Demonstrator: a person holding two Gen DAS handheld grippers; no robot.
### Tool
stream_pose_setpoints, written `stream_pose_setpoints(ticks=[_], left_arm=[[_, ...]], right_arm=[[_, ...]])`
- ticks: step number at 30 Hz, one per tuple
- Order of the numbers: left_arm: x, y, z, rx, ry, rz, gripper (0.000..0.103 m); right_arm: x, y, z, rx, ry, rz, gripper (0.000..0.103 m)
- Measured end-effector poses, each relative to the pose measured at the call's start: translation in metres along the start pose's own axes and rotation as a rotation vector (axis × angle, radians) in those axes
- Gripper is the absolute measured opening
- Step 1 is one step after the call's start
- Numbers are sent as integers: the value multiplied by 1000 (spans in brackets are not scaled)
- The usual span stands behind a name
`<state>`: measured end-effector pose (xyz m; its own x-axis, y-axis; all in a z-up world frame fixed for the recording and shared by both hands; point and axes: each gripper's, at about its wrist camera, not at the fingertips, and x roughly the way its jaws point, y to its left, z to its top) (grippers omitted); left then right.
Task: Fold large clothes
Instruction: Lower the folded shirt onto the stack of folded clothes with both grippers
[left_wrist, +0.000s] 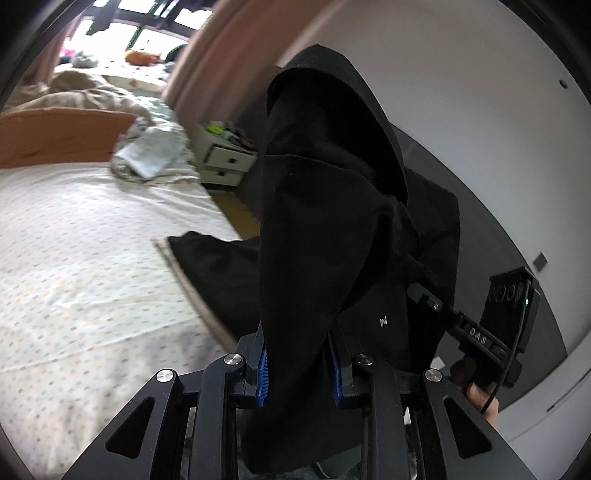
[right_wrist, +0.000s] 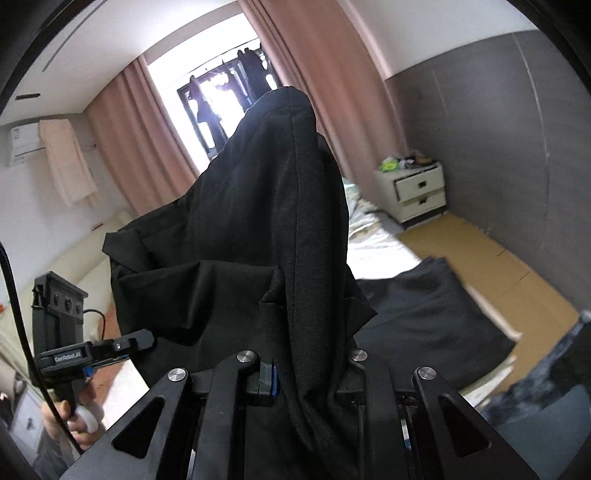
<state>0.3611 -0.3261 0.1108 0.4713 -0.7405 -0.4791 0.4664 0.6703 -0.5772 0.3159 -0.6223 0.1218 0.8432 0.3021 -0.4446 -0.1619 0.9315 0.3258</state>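
Observation:
A large black garment (left_wrist: 325, 206) hangs in the air between both grippers. My left gripper (left_wrist: 299, 373) is shut on a thick fold of it, the cloth bunched between the blue pads (left_wrist: 263, 373). In the right wrist view the same black garment (right_wrist: 273, 229) rises from my right gripper (right_wrist: 306, 376), which is shut on another fold. Its lower part (right_wrist: 424, 310) trails onto the bed. The left gripper (right_wrist: 136, 341) shows at the left of the right wrist view, clamped on the cloth's edge. The right gripper (left_wrist: 424, 295) shows at the right of the left wrist view, also on the cloth.
A bed with a dotted white sheet (left_wrist: 81, 258) fills the left. Rumpled bedding (left_wrist: 147, 151) and an orange pillow (left_wrist: 55, 136) lie at its head. A white bedside drawer unit (right_wrist: 413, 190) stands by the grey wall. Brown cardboard (right_wrist: 498, 266) covers the floor beside the bed.

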Motion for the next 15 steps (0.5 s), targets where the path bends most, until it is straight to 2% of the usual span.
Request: stream_pose_setpoints(ticks=[7, 15], left_arm=[[56, -20, 20, 33, 48, -66, 26], [88, -32, 19, 23, 80, -93, 26]], right_arm=[[-12, -25, 31, -17, -17, -69, 18], [8, -40, 56, -53, 3, -131, 18]])
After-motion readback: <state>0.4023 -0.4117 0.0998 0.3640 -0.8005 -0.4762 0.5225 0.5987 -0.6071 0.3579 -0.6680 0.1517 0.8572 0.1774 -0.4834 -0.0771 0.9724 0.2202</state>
